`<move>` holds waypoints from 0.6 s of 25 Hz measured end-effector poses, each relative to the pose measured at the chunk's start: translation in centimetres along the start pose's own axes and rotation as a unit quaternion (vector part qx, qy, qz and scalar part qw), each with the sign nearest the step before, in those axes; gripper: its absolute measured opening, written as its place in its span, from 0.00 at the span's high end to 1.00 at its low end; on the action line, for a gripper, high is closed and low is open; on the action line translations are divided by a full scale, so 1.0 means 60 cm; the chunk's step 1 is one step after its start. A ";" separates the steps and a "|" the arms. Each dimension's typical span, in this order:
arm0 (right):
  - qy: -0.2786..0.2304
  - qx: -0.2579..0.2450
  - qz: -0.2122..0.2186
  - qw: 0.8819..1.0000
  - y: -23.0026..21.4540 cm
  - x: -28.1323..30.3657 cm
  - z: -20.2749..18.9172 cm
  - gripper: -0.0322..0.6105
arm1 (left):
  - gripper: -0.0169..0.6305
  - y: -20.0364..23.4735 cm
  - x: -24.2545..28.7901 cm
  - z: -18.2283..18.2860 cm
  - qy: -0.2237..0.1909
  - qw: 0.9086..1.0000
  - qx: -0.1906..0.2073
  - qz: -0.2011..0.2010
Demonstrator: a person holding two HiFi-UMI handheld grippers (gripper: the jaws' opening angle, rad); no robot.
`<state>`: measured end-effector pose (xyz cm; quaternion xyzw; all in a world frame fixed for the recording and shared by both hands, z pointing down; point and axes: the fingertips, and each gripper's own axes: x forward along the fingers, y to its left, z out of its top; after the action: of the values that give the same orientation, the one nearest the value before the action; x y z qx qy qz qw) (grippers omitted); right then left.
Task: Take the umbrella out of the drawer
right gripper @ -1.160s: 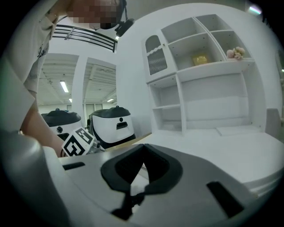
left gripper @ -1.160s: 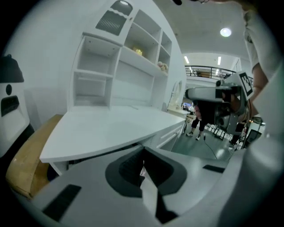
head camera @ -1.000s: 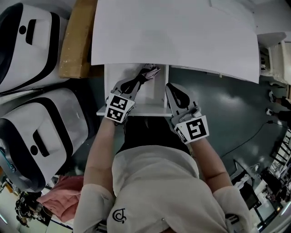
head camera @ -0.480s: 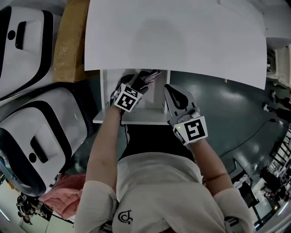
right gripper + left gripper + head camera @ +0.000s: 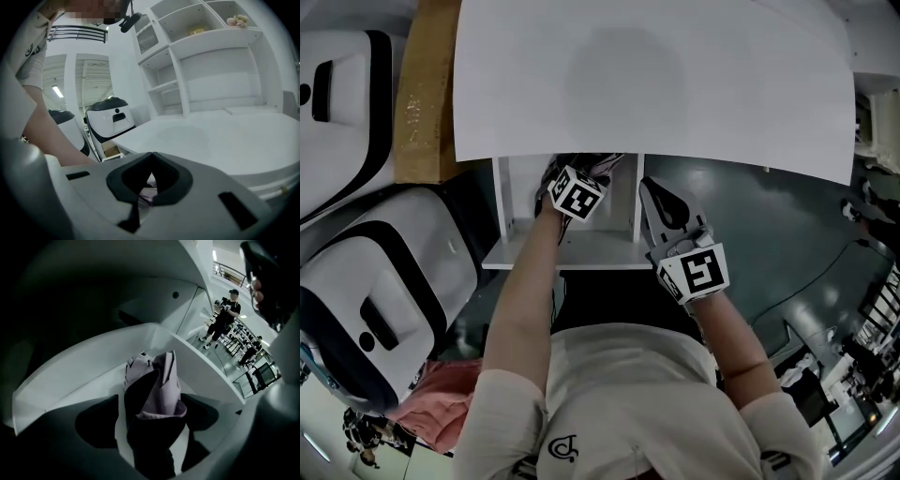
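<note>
Umbrella (image 5: 157,380) lengthwise in drawer (image 5: 84,366); left hand-held gripper (image 5: 147,418) opening astride it; right hand-held gripper (image 5: 150,159) closed.

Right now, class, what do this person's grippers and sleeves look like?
The left gripper and right gripper are pale grey with black pads, each carrying a white cube with black square markers. The shirt is light and short-sleeved. The left jaws are opening, the umbrella between them.

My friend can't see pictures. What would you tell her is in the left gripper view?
A folded purple-and-black umbrella lies in a white drawer, right between the two dark sides of the left claw, which is opening and not squeezing it. Far off at the upper right, a person stands in a bright room.
</note>
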<state>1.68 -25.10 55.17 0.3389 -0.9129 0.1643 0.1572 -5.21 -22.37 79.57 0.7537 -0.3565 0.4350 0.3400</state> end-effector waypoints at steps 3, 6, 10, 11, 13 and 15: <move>0.007 0.002 -0.004 1.000 -0.008 0.000 -0.011 0.94 | 0.34 -0.001 0.022 -0.011 0.022 1.000 0.002 0.003; 0.013 0.017 -0.011 1.000 -0.016 -0.001 -0.019 0.94 | 0.34 0.006 0.032 -0.012 0.017 0.999 -0.019 0.024; 0.018 0.025 -0.019 0.999 -0.028 -0.005 -0.027 0.94 | 0.36 0.017 0.034 -0.007 0.004 0.997 -0.038 0.060; 0.021 0.024 -0.022 0.999 -0.029 -0.006 -0.030 0.94 | 0.39 0.020 0.035 -0.008 0.007 0.997 -0.031 0.069; 0.024 0.022 -0.028 0.999 -0.032 -0.006 -0.034 0.94 | 0.42 0.022 0.035 -0.011 0.009 0.997 -0.027 0.078; 0.024 0.022 -0.032 0.999 -0.032 -0.007 -0.035 0.94 | 0.46 0.024 0.033 -0.013 0.008 0.996 -0.032 0.082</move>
<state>3.64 -25.41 57.28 0.3670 -0.8937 0.1879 0.1770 -6.01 -22.93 81.93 0.7073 -0.4277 0.4559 0.3301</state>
